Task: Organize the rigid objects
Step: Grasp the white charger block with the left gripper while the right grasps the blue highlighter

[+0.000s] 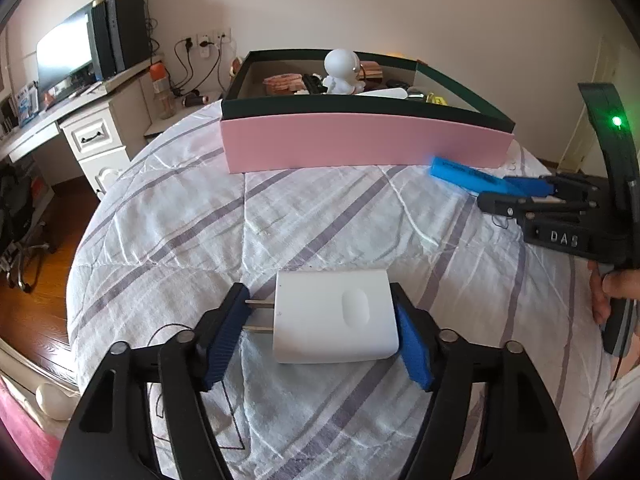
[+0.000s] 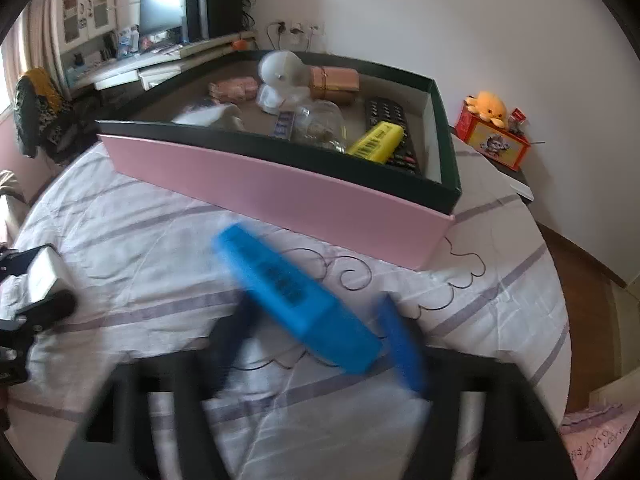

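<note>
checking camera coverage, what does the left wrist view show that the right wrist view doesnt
Only the left wrist view shows the charger's two prongs, the left gripper closed on the white charger, and the person's hand.

Only the right wrist view shows the yellow highlighter, the black remote under it, and the orange plush toy.

Both show the pink box, the white figurine, the striped bedsheet and the right gripper holding the blue highlighter.

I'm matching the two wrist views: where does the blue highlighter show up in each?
Left wrist view: blue highlighter at right, held out from the right gripper toward the pink box.
Right wrist view: low centre, blurred, between that gripper's fingers.
Shared landmark: the pink box.
</note>
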A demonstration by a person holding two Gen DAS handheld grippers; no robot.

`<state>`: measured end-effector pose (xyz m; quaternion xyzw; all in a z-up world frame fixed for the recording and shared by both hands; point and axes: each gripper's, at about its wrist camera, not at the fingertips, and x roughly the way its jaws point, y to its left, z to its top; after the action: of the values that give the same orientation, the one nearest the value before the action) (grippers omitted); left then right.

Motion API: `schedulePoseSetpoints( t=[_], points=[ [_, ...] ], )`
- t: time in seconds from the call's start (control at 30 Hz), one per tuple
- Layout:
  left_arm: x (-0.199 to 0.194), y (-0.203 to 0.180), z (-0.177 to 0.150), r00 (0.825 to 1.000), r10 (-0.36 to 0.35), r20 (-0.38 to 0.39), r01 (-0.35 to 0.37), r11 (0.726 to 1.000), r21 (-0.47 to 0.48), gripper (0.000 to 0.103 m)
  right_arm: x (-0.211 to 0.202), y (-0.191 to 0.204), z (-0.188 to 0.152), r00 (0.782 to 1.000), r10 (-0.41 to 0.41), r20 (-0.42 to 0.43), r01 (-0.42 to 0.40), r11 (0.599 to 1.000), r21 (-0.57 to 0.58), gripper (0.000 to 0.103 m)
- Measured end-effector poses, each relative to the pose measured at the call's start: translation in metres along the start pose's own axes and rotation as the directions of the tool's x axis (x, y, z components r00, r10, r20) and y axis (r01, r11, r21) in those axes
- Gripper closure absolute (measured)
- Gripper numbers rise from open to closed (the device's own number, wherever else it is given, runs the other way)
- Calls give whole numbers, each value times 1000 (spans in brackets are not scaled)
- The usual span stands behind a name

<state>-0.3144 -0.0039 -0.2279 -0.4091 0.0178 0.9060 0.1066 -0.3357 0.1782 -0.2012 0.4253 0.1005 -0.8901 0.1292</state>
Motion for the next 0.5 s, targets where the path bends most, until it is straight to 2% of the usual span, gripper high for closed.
schedulePoseSetpoints(
  t=[0.03,0.1,0.17,0.23,0.3,0.37,0.4,0.43,0.5],
  points=[
    [-1,0,0,1000,-6,1,6,1000,-2,28,-2,3,-3,1000,-3,-2,3,1000,-1,61],
    [-2,2,-1,1000,-6,2,6,1000,-11,18,-9,10,-10,1000,6,-10,-5,1000,12,68],
    [-4,3,-2,1000,5,4,-5,1000,-14,16,-16,15,-16,1000,11,-26,-10,999,46,76],
    [-6,5,-5,1000,12,9,-12,1000,-15,14,-25,24,-23,999,19,-46,-15,997,81,76],
    [-7,6,-7,1000,11,13,-11,1000,-11,12,-33,32,-26,997,68,-26,-65,995,80,75],
    [-7,8,-7,1000,12,13,-12,1000,-17,11,-35,39,-24,998,58,-11,-57,996,72,64],
    [-7,8,-7,1000,9,14,-9,1000,-17,10,-34,41,-21,1000,21,4,-22,998,58,48],
    [-6,8,-7,1000,10,13,-10,1000,-19,10,-33,41,-18,1000,-7,13,6,998,57,38],
    [-5,8,-6,1000,15,8,-15,1000,-17,9,-29,38,-14,1000,-15,22,14,997,81,38]
  ],
)
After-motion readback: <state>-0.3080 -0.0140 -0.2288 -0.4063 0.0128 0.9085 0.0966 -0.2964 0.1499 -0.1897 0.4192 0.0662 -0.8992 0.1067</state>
